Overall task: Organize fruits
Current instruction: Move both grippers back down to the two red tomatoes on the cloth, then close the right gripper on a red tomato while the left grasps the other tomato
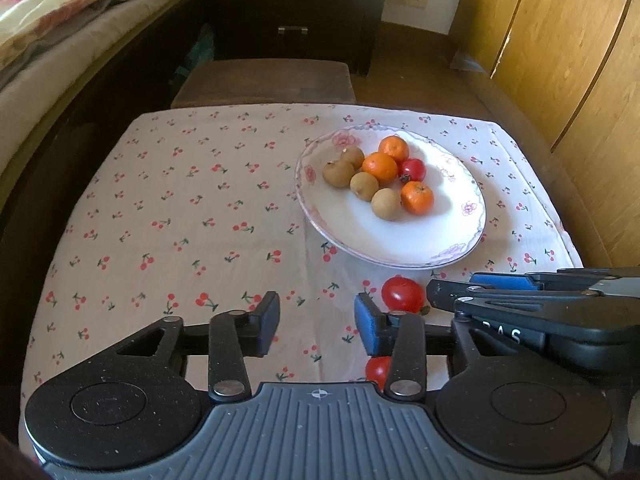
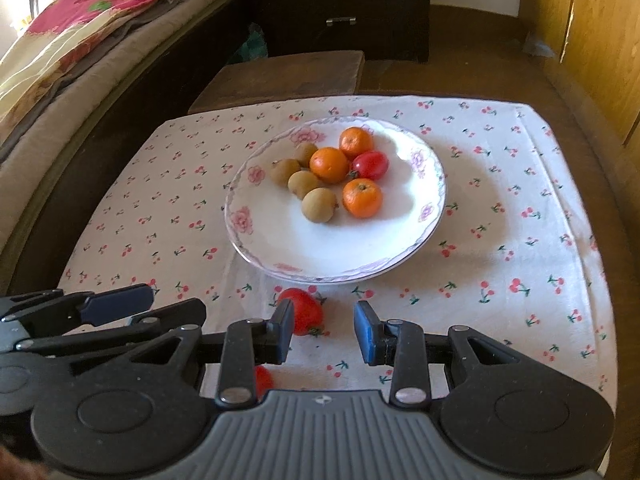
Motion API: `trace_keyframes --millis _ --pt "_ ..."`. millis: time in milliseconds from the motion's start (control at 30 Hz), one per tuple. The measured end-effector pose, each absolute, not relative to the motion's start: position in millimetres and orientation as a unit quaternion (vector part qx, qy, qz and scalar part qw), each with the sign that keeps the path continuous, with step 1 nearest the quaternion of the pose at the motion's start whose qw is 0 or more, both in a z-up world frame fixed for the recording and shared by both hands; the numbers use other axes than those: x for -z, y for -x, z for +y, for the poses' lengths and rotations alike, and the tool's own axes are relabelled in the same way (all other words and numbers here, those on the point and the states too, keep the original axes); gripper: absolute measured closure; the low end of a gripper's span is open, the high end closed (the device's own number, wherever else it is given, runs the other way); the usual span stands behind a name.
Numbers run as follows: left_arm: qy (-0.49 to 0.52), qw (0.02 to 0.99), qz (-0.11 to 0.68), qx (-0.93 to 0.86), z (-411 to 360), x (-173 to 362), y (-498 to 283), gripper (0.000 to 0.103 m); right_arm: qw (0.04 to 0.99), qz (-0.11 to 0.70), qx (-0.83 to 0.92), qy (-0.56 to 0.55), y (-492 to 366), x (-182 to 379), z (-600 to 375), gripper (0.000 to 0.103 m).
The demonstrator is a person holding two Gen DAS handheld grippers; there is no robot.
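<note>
A white floral plate (image 1: 420,248) (image 2: 280,248) on the cherry-print cloth holds three oranges (image 1: 380,167) (image 2: 362,198), several brown longans (image 1: 386,204) (image 2: 319,205) and a red tomato (image 1: 413,169) (image 2: 371,165). Two more red tomatoes lie on the cloth near the plate's front rim: one (image 1: 402,294) (image 2: 306,311) just ahead of the fingers, another (image 1: 378,370) (image 2: 264,380) half hidden under them. My left gripper (image 1: 318,326) is open and empty. My right gripper (image 2: 323,330) is open and empty, with the near tomato beside its left finger.
A low wooden stool (image 1: 264,80) stands behind the table. A bed with folded blankets (image 1: 60,20) is on the left, a dark drawer cabinet (image 1: 296,8) at the back, wooden cupboard doors (image 1: 560,60) on the right. The right gripper shows in the left wrist view (image 1: 448,290).
</note>
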State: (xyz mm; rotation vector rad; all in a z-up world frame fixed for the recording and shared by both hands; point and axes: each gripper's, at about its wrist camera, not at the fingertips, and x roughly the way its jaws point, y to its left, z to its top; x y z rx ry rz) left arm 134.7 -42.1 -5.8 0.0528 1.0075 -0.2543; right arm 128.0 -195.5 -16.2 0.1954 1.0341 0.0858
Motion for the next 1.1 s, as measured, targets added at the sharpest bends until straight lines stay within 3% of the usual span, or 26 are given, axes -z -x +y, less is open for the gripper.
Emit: trace_keyframes --millis 800,1100 --pt "-0.018 0.85 0.501 0.165 -26 9 -122 0.042 0.845 0.525 -0.074 -0.072 -157 50 -175 0.065" --pt "-0.025 0.836 0.515 0.187 -42 19 -115 0.041 0.842 0.528 -0.084 -0.069 -155 48 -175 0.07"
